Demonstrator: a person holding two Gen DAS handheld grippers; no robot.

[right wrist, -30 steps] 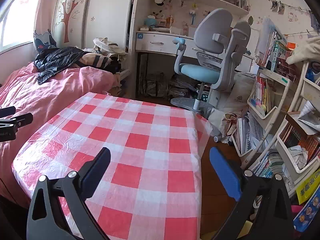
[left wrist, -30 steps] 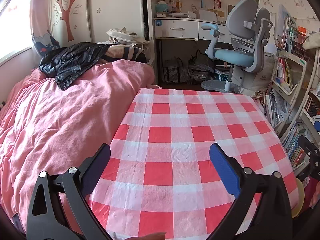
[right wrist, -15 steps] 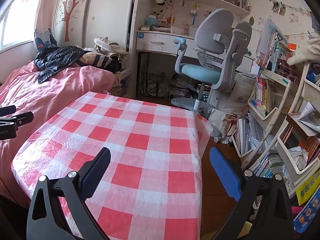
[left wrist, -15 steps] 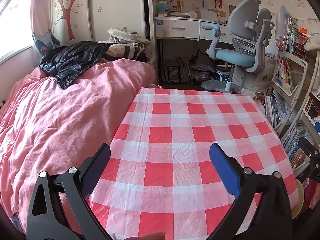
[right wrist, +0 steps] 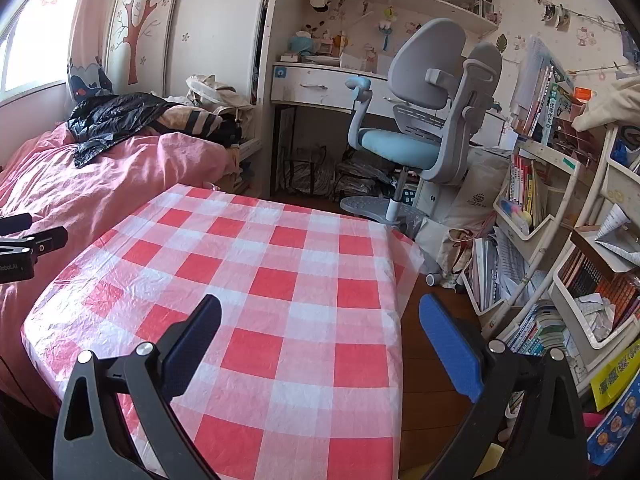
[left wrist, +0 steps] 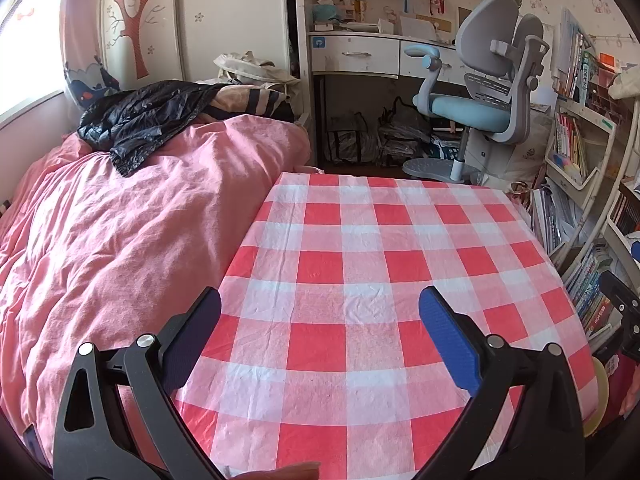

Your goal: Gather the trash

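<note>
A table with a red and white checked cloth (left wrist: 360, 280) fills the middle of both views (right wrist: 280, 280); I see no trash on it. My left gripper (left wrist: 320, 336) is open and empty above the table's near left edge. My right gripper (right wrist: 320, 340) is open and empty above the table's near right edge. The left gripper's body shows at the left edge of the right wrist view (right wrist: 24, 248), and the right gripper's body shows at the right edge of the left wrist view (left wrist: 624, 312).
A bed with a pink duvet (left wrist: 120, 240) lies left of the table, with a black jacket (left wrist: 140, 120) on it. A grey and blue desk chair (right wrist: 416, 120) and a white desk (right wrist: 320, 84) stand behind. Crowded bookshelves (right wrist: 560, 240) line the right side.
Both views have shifted very slightly; the grippers stay open and empty over the table.
</note>
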